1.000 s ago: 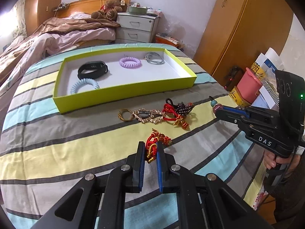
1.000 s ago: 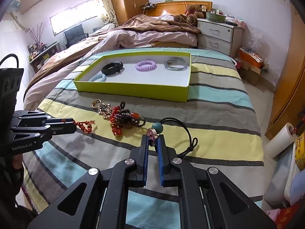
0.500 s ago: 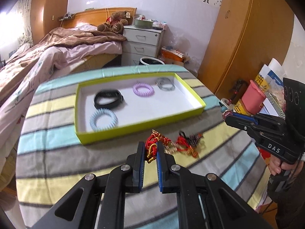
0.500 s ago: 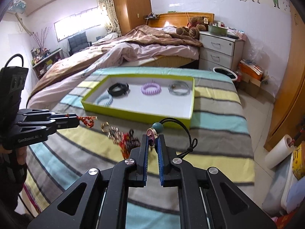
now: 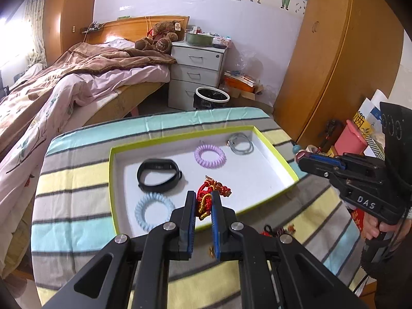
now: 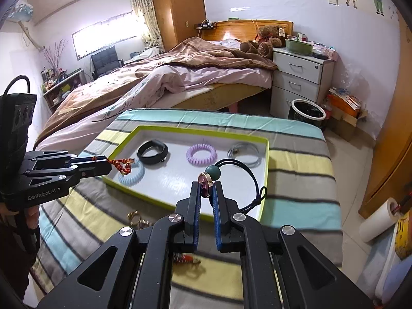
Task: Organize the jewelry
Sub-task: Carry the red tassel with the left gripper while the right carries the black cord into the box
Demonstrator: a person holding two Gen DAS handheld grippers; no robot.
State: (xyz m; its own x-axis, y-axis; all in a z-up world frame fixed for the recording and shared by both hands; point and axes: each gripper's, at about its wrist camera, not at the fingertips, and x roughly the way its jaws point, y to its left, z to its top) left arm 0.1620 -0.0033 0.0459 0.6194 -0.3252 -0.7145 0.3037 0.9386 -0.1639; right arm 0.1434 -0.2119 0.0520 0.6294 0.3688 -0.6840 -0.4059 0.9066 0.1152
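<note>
My right gripper [image 6: 206,193] pinches a black cord necklace [image 6: 248,180] with a teal bead at lower centre, over the green tray [image 6: 265,180]. At left, my left gripper [image 6: 106,166] grips a red knotted charm [image 6: 122,166].

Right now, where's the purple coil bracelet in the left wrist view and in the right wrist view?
Left wrist view: the purple coil bracelet lies in the far right part of the green-rimmed tray, above centre, beyond the left gripper.
Right wrist view: it sits mid-tray, above centre, beyond the right gripper.
Shared landmark: the black wristband lies to its left in both views.
</note>
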